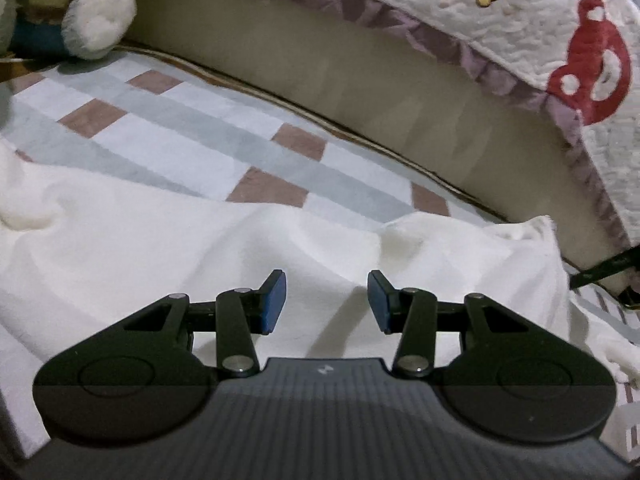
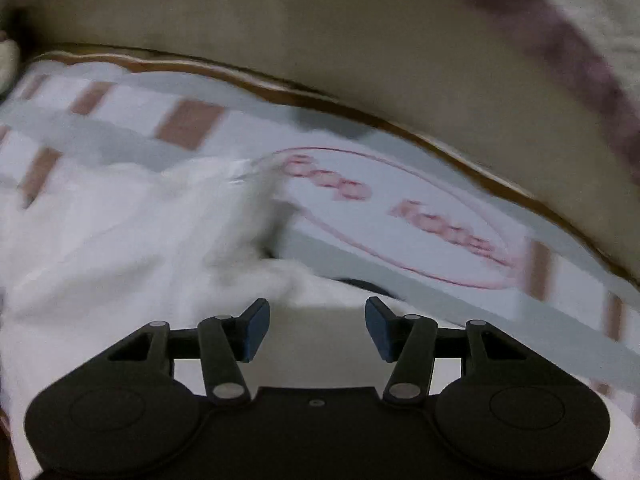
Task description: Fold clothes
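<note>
A white garment [image 1: 240,248] lies rumpled across the checked bedsheet [image 1: 168,128], filling the lower half of the left wrist view from 9 o'clock round to 3 o'clock. Its far edge runs unevenly, with a raised corner near 3 o'clock, close to the beige bed frame [image 1: 360,80].

The left gripper [image 1: 327,300] hangs over the cloth with its fingers roughly half apart. Nothing sits between the blue pads [image 1: 276,300]; white fabric shows clear through the gap. Judgement: it is empty and angled down toward the cloth, placed to take a fresh pinch on a fold or edge.

The right gripper [image 2: 318,328] also stands parted, somewhat wider, with nothing gripped. In its blurred view the garment spreads from 9 o'clock to the centre, a bunched ridge rising just ahead of the fingers. A printed oval on the sheet [image 2: 400,216] lies bare toward 2 o'clock.

A quilt [image 1: 520,32] with red motifs drapes over the frame at 1 o'clock; a soft toy [image 1: 92,12] sits at 11 o'clock, well clear.

Judgement: folding is incomplete; the garment is not yet flat or squared.
</note>
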Motion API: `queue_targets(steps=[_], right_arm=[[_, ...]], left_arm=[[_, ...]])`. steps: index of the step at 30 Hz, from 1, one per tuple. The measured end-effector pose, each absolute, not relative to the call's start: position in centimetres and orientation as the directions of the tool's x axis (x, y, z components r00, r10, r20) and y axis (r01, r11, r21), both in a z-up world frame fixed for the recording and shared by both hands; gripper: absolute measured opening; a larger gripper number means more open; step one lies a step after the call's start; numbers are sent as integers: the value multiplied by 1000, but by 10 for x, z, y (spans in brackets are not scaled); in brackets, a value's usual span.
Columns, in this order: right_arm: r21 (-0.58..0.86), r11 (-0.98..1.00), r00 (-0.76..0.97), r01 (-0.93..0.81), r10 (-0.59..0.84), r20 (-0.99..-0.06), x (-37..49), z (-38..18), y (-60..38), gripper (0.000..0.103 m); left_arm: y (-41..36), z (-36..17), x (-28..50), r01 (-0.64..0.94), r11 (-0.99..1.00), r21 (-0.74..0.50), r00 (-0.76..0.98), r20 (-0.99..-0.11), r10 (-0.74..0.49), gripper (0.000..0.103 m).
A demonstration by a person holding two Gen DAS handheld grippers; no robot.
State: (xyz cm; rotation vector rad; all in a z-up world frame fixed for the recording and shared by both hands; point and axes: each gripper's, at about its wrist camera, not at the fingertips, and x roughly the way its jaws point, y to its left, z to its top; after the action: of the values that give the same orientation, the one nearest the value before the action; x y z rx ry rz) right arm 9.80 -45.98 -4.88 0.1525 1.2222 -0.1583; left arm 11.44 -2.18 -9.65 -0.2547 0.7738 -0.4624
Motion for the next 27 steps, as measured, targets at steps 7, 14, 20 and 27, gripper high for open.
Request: queue_targets(steps=[7, 14, 20, 27], right_arm=[[541, 764, 638, 352, 227, -736, 77, -119, -507, 61], [836, 548, 596, 25, 663, -453, 66, -143, -503, 58], [620, 772, 437, -142, 611, -661, 27, -143, -424, 59], [432, 884, 523, -182, 459, -719, 1, -135, -374, 59]], left_arm=[[-42, -98, 105, 378, 852, -362, 608, -597, -523, 44], [-62, -81, 88, 467, 793, -392, 604, -513, -609, 44], [-110, -69, 56, 613, 685, -394, 513, -462, -724, 48], [-186, -70, 17, 761, 562, -324, 389, -465, -795, 60]])
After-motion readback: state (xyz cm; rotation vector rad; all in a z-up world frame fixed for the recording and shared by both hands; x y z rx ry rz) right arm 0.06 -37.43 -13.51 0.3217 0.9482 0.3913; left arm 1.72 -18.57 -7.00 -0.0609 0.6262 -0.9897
